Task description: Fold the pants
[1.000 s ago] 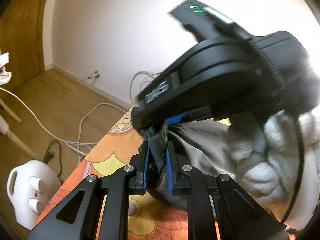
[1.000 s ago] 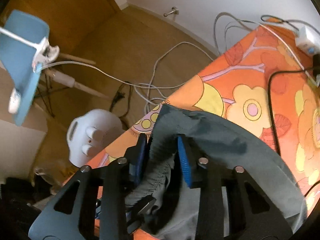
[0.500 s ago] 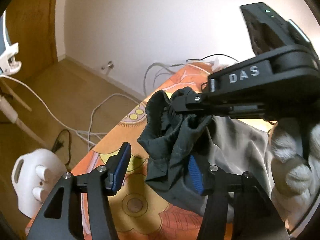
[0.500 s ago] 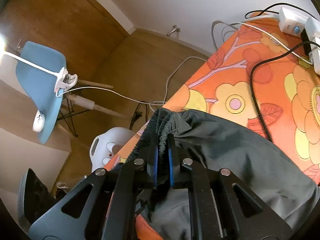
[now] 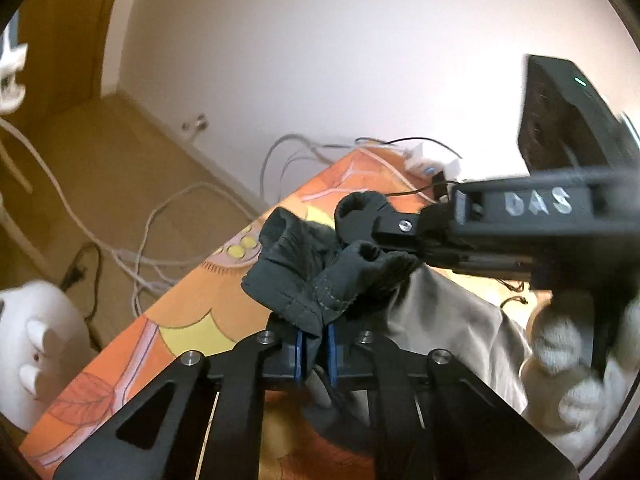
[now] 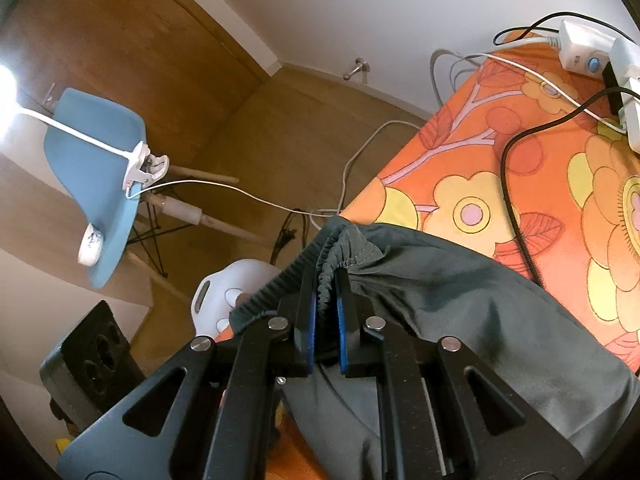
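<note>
The dark grey pants (image 6: 460, 304) lie bunched on a table under an orange flowered cloth (image 6: 560, 184), their gathered waistband lifted near the table's corner. The left gripper (image 5: 312, 350) has just been closing and now pinches a fold of that fabric between its blue pads. The right gripper (image 6: 325, 322) has its jaws narrow on the elastic waistband (image 6: 332, 256) — they have just eased slightly apart, yet the band stays clamped. In the left wrist view the right gripper (image 5: 360, 226) crosses in front, blocking much of the table beyond. A white power strip (image 6: 588, 50) and black cable (image 6: 516, 216) rest on the cloth near the far edge. Off the table stand a blue chair (image 6: 92, 184), a white heater (image 5: 28, 344) and loose cords (image 5: 168, 240) on the wooden floor. The gloved hand (image 5: 568, 364) is blurred and cut off at the frame edge — the pants' legs are hidden below the grippers.
</note>
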Action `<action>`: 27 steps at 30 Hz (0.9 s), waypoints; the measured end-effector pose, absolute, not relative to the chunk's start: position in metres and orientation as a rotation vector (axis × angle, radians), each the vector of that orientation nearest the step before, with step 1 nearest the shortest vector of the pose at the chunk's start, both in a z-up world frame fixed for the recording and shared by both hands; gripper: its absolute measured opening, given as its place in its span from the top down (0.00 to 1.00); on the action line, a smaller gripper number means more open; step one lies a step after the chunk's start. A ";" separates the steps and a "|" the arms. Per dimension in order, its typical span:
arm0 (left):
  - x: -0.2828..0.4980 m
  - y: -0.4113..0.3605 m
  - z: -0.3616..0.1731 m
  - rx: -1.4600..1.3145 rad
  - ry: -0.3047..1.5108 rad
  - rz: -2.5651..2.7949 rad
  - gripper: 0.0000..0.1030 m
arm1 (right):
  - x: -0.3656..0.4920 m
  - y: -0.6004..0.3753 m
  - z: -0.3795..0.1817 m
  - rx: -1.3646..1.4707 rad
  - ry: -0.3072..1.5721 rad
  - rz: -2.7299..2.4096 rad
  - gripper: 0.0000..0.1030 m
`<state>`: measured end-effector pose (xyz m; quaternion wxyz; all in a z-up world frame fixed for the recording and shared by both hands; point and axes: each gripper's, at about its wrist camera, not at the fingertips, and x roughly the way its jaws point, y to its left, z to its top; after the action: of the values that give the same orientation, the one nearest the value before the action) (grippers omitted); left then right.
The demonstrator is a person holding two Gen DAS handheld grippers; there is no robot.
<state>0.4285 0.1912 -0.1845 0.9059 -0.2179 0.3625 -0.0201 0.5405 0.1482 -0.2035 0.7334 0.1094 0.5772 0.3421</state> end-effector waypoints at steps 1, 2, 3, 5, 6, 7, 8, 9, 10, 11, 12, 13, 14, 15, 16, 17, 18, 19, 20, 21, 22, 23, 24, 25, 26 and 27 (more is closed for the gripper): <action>0.426 0.189 -0.183 -0.428 0.733 -0.046 0.94 | 0.542 0.146 -0.202 0.242 1.276 0.742 0.85; 0.423 0.186 -0.181 -0.406 0.717 -0.051 0.94 | 0.543 0.144 -0.200 0.244 1.280 0.735 0.75; 0.420 0.182 -0.177 -0.370 0.702 -0.053 0.94 | 0.544 0.142 -0.197 0.246 1.284 0.722 0.57; 0.413 0.168 -0.170 -0.276 0.670 -0.061 0.94 | 0.545 0.139 -0.189 0.257 1.297 0.724 0.40; 0.409 0.161 -0.166 -0.232 0.656 -0.067 0.94 | 0.544 0.139 -0.186 0.250 1.309 0.741 0.39; 0.406 0.153 -0.164 -0.178 0.641 -0.076 0.94 | 0.543 0.142 -0.182 0.231 1.326 0.756 0.39; 0.403 0.146 -0.161 -0.131 0.631 -0.078 0.94 | 0.542 0.144 -0.178 0.210 1.341 0.764 0.38; 0.400 0.139 -0.159 -0.088 0.617 -0.079 0.94 | 0.541 0.147 -0.175 0.195 1.353 0.771 0.38; 0.397 0.129 -0.157 -0.029 0.602 -0.083 0.94 | 0.540 0.149 -0.172 0.182 1.368 0.779 0.38; 0.394 0.123 -0.156 0.011 0.591 -0.082 0.94 | 0.540 0.152 -0.171 0.169 1.386 0.786 0.35; 0.391 0.114 -0.155 0.058 0.578 -0.083 0.94 | 0.538 0.154 -0.170 0.148 1.408 0.794 0.33; 0.388 0.106 -0.154 0.104 0.567 -0.085 0.94 | 0.535 0.158 -0.170 0.111 1.430 0.800 0.32; 0.386 0.099 -0.154 0.143 0.556 -0.089 0.94 | 0.532 0.161 -0.171 0.083 1.440 0.799 0.32; 0.383 0.092 -0.154 0.181 0.545 -0.090 0.94 | 0.529 0.162 -0.172 0.052 1.447 0.796 0.31; 0.380 0.085 -0.154 0.221 0.535 -0.091 0.94 | 0.526 0.161 -0.173 0.030 1.453 0.792 0.31; 0.379 0.079 -0.154 0.252 0.528 -0.090 0.94 | 0.525 0.159 -0.175 0.020 1.464 0.785 0.31; 0.377 0.073 -0.155 0.284 0.520 -0.090 0.94 | 0.524 0.156 -0.177 0.013 1.476 0.781 0.32; 0.375 0.068 -0.156 0.316 0.513 -0.092 0.94 | 0.524 0.154 -0.177 0.004 1.477 0.777 0.32; 0.374 0.061 -0.156 0.347 0.505 -0.098 0.94 | 0.523 0.152 -0.178 -0.009 1.478 0.772 0.32; 0.372 0.056 -0.157 0.368 0.500 -0.102 0.94 | 0.521 0.149 -0.178 -0.022 1.480 0.771 0.32; 0.370 0.051 -0.157 0.392 0.496 -0.105 0.94 | 0.520 0.147 -0.180 -0.034 1.487 0.766 0.32; 0.369 0.048 -0.158 0.405 0.495 -0.110 0.94 | 0.520 0.141 -0.180 -0.036 1.486 0.752 0.41; 0.368 0.046 -0.158 0.408 0.495 -0.113 0.94 | 0.520 0.137 -0.181 -0.029 1.487 0.741 0.54; 0.367 0.045 -0.158 0.404 0.497 -0.118 0.94 | 0.522 0.129 -0.182 -0.006 1.492 0.729 0.61; 0.366 0.046 -0.156 0.391 0.496 -0.123 0.94 | 0.524 0.121 -0.182 0.026 1.490 0.726 0.72; 0.365 0.048 -0.155 0.372 0.497 -0.128 0.94 | 0.524 0.117 -0.181 0.040 1.485 0.722 0.78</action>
<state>0.3651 0.0482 -0.1551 0.9502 0.1831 0.2442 -0.0630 0.5237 0.1165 -0.1805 0.6778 0.0180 0.6609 0.3215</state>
